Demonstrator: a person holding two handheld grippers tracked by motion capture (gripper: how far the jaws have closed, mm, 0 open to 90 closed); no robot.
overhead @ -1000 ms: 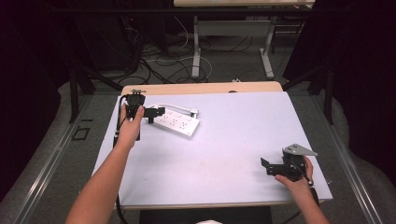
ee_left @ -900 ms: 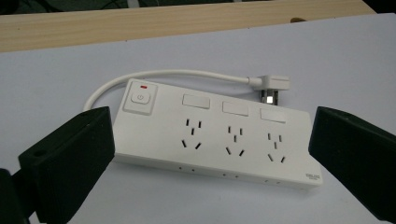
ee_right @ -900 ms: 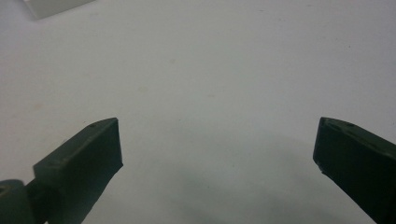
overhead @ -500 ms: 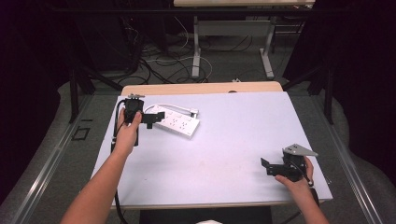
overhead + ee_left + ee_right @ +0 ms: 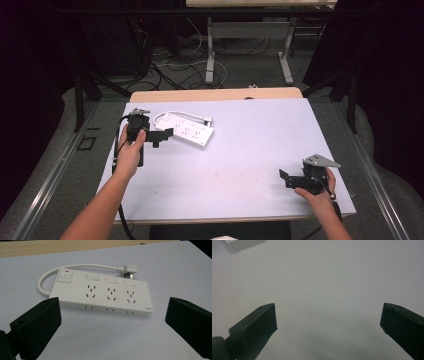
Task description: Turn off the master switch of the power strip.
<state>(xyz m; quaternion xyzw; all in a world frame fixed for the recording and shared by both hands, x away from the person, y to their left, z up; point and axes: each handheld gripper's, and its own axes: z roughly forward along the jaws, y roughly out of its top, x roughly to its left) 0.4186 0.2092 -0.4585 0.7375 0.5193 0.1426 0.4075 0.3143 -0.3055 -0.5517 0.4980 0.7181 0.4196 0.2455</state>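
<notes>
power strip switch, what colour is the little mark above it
Red, on the white power strip; it shows best in the left gripper view.

table (image 5: 240,150) evenly lit from above, surroundings dark; soft shadows; close jaws slightly blurred.

Left gripper view: jaws wide apart, power strip (image 5: 105,296) framed between them.

The left gripper (image 5: 112,325) has its two black jaws at lower left and lower right of the frame, nothing between them but bare white table (image 5: 175,267). The white power strip lies flat in the middle of the frame, just beyond the jaws, not touching either. It has three socket groups in a row, a rectangular switch above each, and a power button (image 5: 65,276) with a red mark at its upper left end. The white cord (image 5: 50,273) loops out from that end and runs along the far edge to the plug (image 5: 128,270), upper centre. A wood strip runs along the top edge.
</notes>
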